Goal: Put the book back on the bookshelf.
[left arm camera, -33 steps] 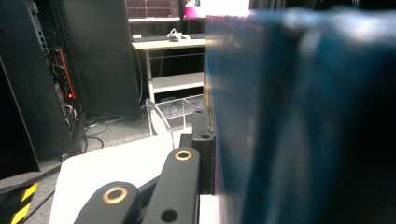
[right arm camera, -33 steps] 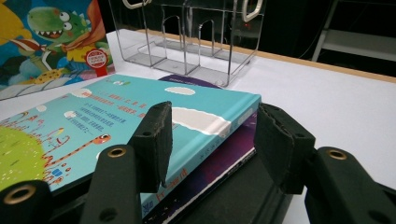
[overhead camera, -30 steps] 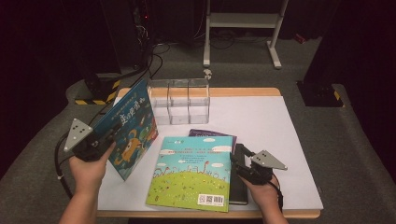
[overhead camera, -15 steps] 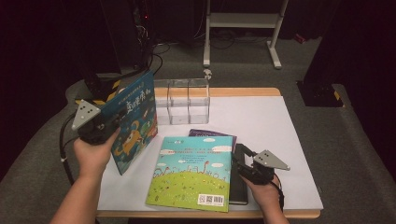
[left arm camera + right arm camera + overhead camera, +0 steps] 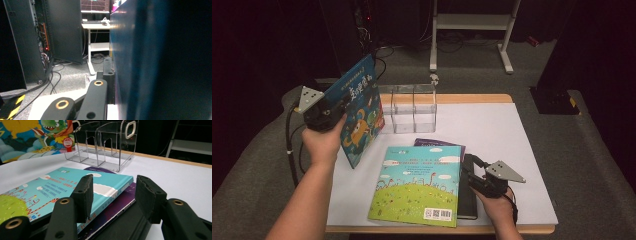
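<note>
Since a second ago, we see the blue picture book (image 5: 359,107) lifted higher and carried toward the clear acrylic organizer (image 5: 409,107); its lower corner now hangs above the white table cover (image 5: 507,145) instead of near the front left edge. The left gripper (image 5: 334,107) is clamped on the book's left edge, holding it upright and tilted, cover facing us, and in the left gripper view one black jaw lies flat against the blue cover (image 5: 135,62). The book's right edge sits just beside the organizer's left wall, and we cannot tell whether they touch.

Nearer to us, a green and turquoise book (image 5: 419,185) lies flat on the cover, resting on a purple book (image 5: 437,143) and beside a black book (image 5: 468,187). The right gripper (image 5: 469,167) rests low at the right side of that stack. In the right gripper view its jaws stand apart around the stack's near corner (image 5: 110,192), and we cannot tell whether the pads press on it.

Behind the table stands a white metal frame (image 5: 472,30) on grey carpet.
</note>
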Tool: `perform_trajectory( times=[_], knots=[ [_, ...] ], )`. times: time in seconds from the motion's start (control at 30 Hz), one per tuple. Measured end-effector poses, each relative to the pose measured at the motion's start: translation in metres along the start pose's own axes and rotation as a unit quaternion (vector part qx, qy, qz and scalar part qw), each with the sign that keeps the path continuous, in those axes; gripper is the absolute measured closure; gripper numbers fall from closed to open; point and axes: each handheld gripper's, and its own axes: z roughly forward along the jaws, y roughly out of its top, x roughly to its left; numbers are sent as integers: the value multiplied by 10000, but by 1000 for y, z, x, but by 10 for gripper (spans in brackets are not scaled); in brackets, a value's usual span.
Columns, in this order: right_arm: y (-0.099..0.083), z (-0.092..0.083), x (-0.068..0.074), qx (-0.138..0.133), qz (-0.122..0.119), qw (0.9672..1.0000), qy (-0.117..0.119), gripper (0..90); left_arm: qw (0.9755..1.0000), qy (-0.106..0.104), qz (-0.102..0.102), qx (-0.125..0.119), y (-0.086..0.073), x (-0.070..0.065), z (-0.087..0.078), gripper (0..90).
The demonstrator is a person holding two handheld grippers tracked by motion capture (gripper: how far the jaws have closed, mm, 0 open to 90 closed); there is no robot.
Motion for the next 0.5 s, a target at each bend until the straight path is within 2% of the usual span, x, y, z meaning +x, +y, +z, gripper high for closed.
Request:
perform_trajectory(
  times=[0.3, 0.5],
  knots=[
    [0, -2, -1, -49, 18, 10000, 2, 490, 9997, 149, 168, -115, -9, -7, 28, 831],
    [1, -4, -3, -84, 34, 10000, 1, 492, 9995, 206, 200, -164, -17, -10, 45, 831]
  ],
)
